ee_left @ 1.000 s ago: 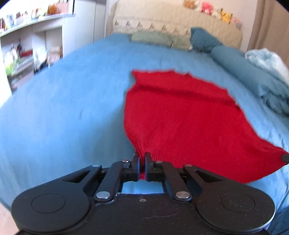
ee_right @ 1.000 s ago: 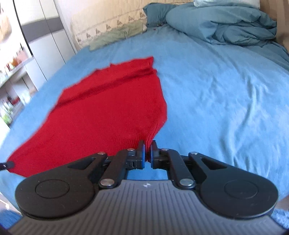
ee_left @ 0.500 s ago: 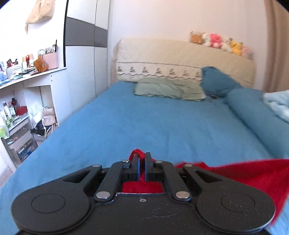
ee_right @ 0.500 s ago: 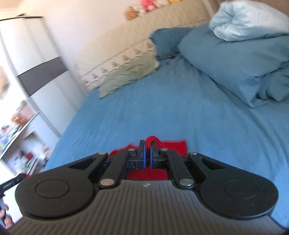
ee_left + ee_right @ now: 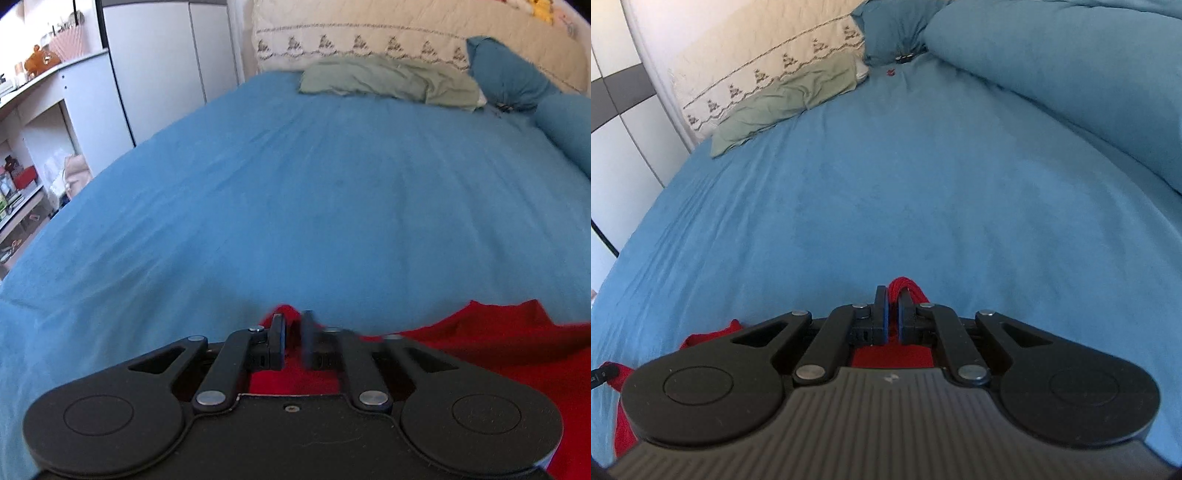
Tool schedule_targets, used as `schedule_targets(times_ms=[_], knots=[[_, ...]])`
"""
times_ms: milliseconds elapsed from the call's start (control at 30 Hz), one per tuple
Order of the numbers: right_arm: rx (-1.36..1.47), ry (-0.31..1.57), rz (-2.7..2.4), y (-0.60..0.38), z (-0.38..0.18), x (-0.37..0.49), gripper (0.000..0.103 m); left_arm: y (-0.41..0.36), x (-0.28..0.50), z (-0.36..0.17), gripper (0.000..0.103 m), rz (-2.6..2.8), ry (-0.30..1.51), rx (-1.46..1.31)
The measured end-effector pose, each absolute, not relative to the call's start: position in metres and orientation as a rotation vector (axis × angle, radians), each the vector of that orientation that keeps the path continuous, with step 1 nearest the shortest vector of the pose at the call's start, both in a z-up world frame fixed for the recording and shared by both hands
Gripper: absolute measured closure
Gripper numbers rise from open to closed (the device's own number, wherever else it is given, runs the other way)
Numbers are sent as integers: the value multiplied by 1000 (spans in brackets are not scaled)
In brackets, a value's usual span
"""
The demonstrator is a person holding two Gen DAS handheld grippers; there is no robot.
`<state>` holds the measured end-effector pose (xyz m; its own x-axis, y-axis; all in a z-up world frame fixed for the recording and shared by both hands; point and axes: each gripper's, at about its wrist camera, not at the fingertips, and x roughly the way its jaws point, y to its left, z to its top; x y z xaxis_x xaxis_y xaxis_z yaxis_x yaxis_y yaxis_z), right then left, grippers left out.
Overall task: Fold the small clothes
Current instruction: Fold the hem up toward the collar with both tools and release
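Evidently one fold is laid: both grippers, left (image 5: 293, 341) and right (image 5: 892, 320), are opening, the red knit (image 5: 498, 354) between and below their jaws (right barely parted). Further folds likely remain.

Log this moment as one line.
left tool: opening over red knitted garment | right tool: opening, garment between | blue bedsheet

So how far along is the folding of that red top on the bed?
One fold looks made: the red knit top is doubled toward the headboard on the blue sheet. In hand: the left claw and right claw are opening, knit between both. Left: pulling clear and any further folds; the finished shape is hidden.
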<state>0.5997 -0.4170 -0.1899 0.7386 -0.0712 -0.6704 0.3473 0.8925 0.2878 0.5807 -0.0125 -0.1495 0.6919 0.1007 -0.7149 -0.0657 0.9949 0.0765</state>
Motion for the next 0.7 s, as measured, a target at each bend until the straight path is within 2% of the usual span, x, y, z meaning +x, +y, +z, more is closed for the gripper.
schedule_targets(times_ms=[33, 67, 133, 267, 367, 500, 700], knots=[[408, 709, -237, -418, -190, 599, 65, -10, 579, -145, 55, 95, 805, 34], [393, 712, -237, -418, -187, 597, 35, -6, 575, -139, 26, 101, 799, 23], [343, 693, -238, -418, -175, 583, 8, 1, 561, -120, 7, 108, 772, 12], [248, 680, -162, -403, -151, 536, 7, 4, 512, -103, 6, 40, 782, 25], [267, 716, -90, -385, -153, 491, 0, 3, 472, -116, 1, -20, 831, 3], [251, 790, -37, -352, -181, 454, 0, -9, 447, -158, 1, -72, 945, 39], [234, 892, -79, -341, -231, 442, 0, -16, 440, -199, 0, -102, 998, 127]])
